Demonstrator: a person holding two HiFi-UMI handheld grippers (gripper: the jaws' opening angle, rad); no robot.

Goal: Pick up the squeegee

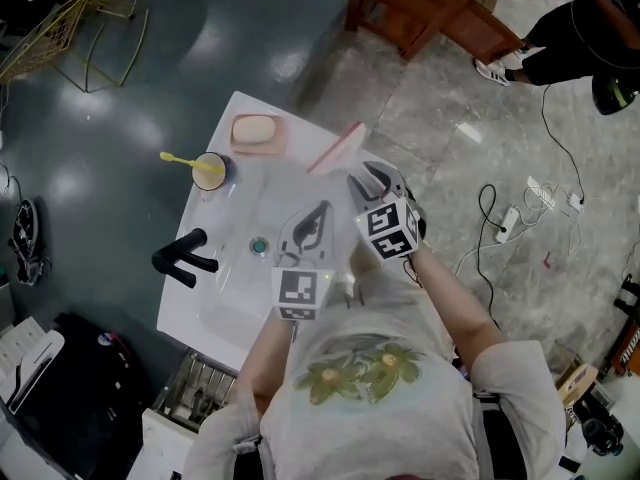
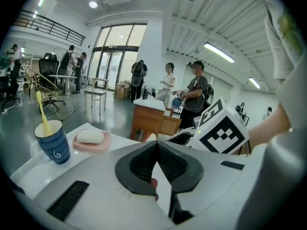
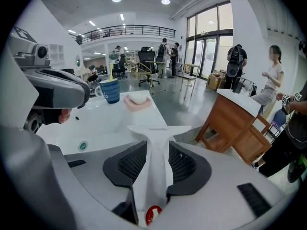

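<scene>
R tool (image 3: 156, 157) grips the white squeegee (image 3: 158, 131) by its handle, blade fwd, over the sink (image 3: 103, 121). L tool (image 2: 156, 147) closed, empty. Hold firm, lift straight, blade level.

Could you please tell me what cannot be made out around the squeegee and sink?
Lower end of the squeegee handle: right gripper view, buried between the right gripper's jaws.
Print on its head: right gripper view, too small.
Near edge of the sink: head view, covered by the person's torso.
The drain: left gripper view, hidden behind the left gripper.
</scene>
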